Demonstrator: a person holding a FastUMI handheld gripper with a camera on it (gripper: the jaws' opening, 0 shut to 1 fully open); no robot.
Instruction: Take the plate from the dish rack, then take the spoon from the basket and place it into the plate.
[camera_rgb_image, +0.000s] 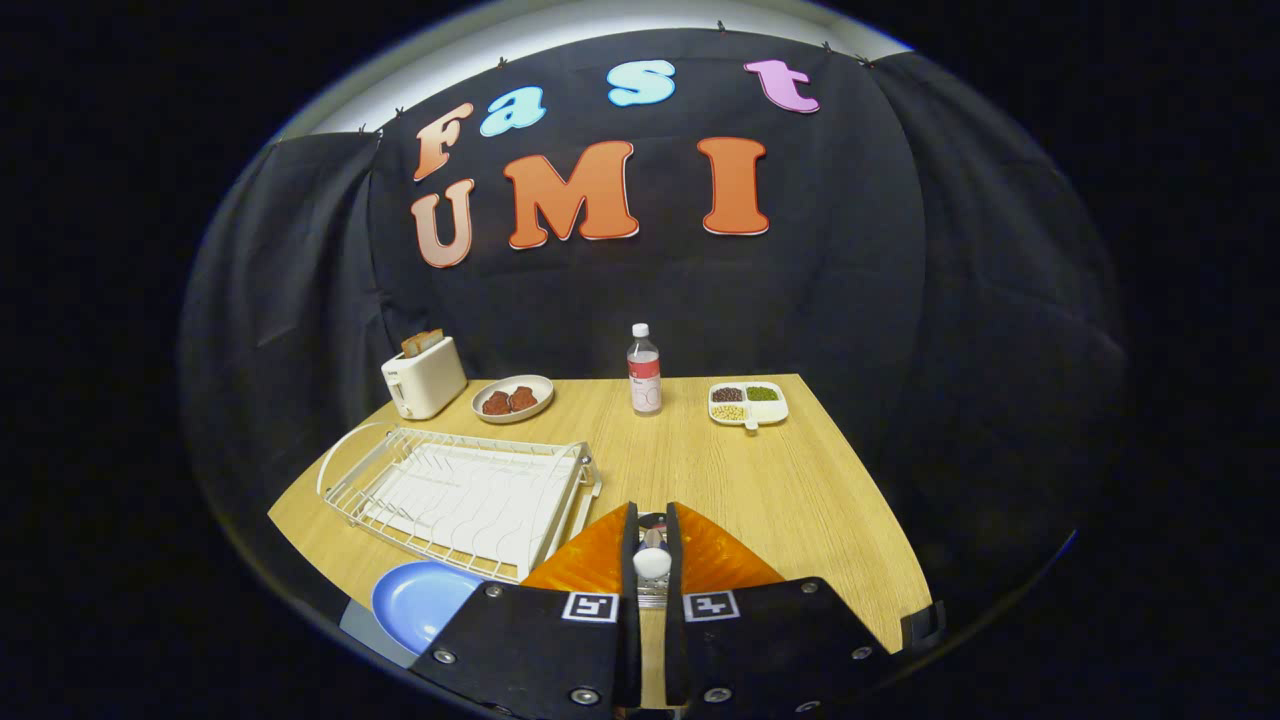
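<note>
gripper view: the gripper (651, 560) has its fingers drawn close together, clamped on the handle of a spoon (651, 562), whose pale rounded end shows in the narrow gap between them. spoon looks like light stiff plastic or ceramic, smooth so likely slippery, and the thin handle could pivot in the grip; holding it mid-handle as now seems fine, but keep it level. an orange ribbed basket (590, 560) sits right under and around the fingers, so the spoon is at or just above it; can't tell if it's fully clear of the basket. blue plate (420, 600) lies flat on the wooden table (800, 480), just left of the fingers and in front of the white wire dish rack (460, 490), which holds no plate. so the plate step looks done. plate is rigid and shallow, so lower the spoon gently or it may slide or clink. toaster, bottle and snack tray stand well beyond.
</note>
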